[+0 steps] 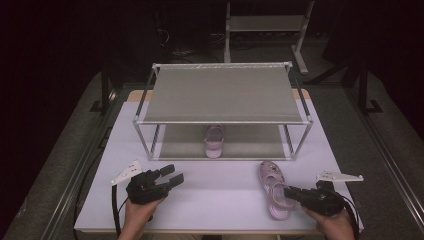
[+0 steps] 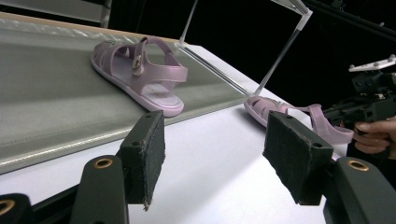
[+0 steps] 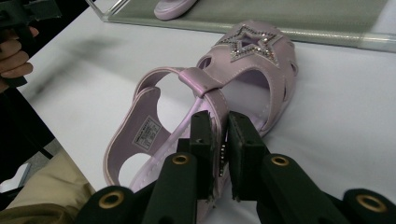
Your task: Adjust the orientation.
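Right tongs [image 3: 219, 140] grip one of two sandals [image 3: 210, 107].

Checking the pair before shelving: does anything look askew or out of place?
One pink sandal stands upright on the rack's lower shelf. Its mate is still on the table, tipped on its side, with the right tongs shut on its side strap.

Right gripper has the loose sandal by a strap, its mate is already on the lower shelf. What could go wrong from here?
The right gripper pinches only the sandal's thin strap, so the shoe may swing or slip when lifted. The rack's lower opening looks low, so it could catch the frame or bump the shelved sandal.
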`<state>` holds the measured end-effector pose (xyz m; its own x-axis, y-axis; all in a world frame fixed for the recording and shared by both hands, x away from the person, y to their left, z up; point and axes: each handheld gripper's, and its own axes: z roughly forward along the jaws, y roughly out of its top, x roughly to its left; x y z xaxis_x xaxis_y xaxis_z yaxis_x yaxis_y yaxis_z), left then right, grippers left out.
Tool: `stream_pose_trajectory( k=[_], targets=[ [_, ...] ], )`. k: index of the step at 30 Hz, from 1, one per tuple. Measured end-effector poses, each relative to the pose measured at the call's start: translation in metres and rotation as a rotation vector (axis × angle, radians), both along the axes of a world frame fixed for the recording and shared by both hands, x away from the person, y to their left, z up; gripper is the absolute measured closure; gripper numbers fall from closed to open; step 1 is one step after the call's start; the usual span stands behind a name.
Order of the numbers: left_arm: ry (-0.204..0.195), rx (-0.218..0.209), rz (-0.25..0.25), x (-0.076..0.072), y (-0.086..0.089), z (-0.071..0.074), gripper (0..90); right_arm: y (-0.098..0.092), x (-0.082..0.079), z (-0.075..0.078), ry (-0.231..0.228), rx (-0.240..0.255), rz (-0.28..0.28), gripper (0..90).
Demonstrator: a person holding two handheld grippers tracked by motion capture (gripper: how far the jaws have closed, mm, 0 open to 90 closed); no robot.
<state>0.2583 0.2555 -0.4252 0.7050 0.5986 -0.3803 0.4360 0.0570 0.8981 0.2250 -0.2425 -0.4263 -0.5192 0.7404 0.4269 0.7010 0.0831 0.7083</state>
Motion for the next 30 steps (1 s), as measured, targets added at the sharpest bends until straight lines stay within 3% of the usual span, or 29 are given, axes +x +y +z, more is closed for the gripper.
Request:
stream_pose_trajectory(
  k=[7,18,26,30],
  targets=[
    [-0.004,0.007,-0.002,0.000,0.000,0.000,37.7,-0.002,-0.004,-0.002,0.019,0.091,-0.003,81.7],
    [-0.002,0.003,0.005,0.002,0.003,0.000,37.6,0.005,-0.007,-0.001,0.014,0.095,-0.015,82.2],
    [-0.006,-0.004,0.016,0.003,0.005,0.001,37.6,0.006,-0.010,0.006,-0.015,0.163,-0.035,82.2],
    [-0.013,-0.009,0.024,0.003,0.006,0.003,37.6,0.010,-0.008,0.011,-0.017,0.164,-0.026,82.3]
  ],
)
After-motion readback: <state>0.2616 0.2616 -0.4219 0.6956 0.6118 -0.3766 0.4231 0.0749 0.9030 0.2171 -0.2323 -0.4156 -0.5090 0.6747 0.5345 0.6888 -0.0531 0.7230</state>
